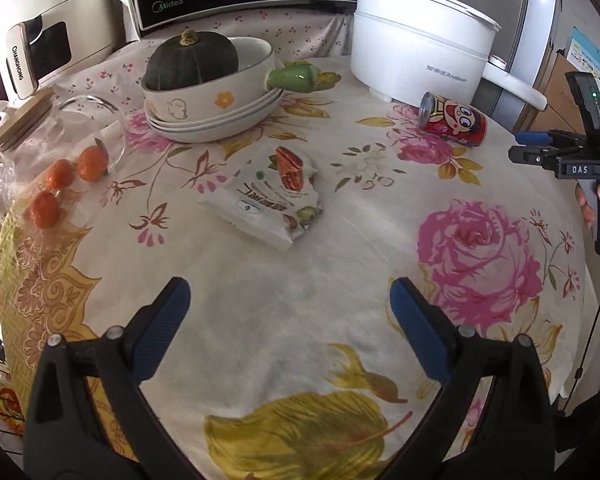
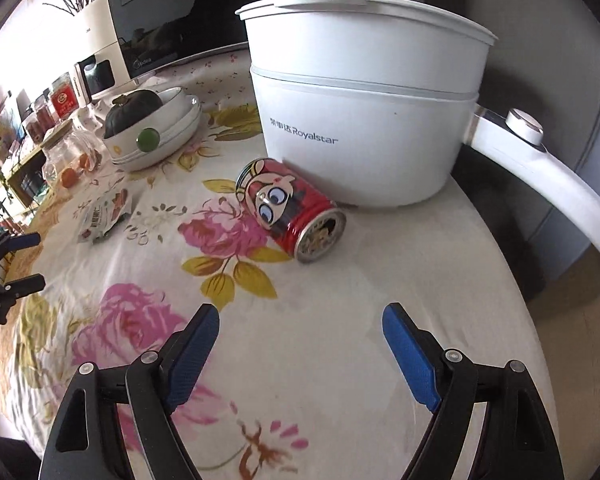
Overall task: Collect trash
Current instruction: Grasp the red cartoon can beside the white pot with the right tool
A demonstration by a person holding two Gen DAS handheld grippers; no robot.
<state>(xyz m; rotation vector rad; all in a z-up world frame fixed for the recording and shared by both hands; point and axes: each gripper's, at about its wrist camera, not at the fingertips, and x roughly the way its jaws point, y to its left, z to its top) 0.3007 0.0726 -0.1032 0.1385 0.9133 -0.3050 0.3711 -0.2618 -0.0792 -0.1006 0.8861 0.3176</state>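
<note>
Trash on the table (image 1: 300,312) comes to two pieces that I can see: a crumpled snack wrapper (image 1: 272,196) near the middle of the flowered cloth, and a red can (image 2: 290,216) lying on its side toward the far right edge, just in front of the white electric pot (image 2: 364,112). I cannot tell whether the can touches the pot. My left gripper (image 1: 290,300) hangs over the near part of the table with its fingers wide apart and nothing between them, the wrapper well ahead of it. My right gripper (image 2: 300,324) points down at the cloth short of the can, its fingers also spread wide and empty. A bowl (image 1: 208,88) holding a dark green squash (image 1: 192,60) sits on stacked plates toward the far left.
</note>
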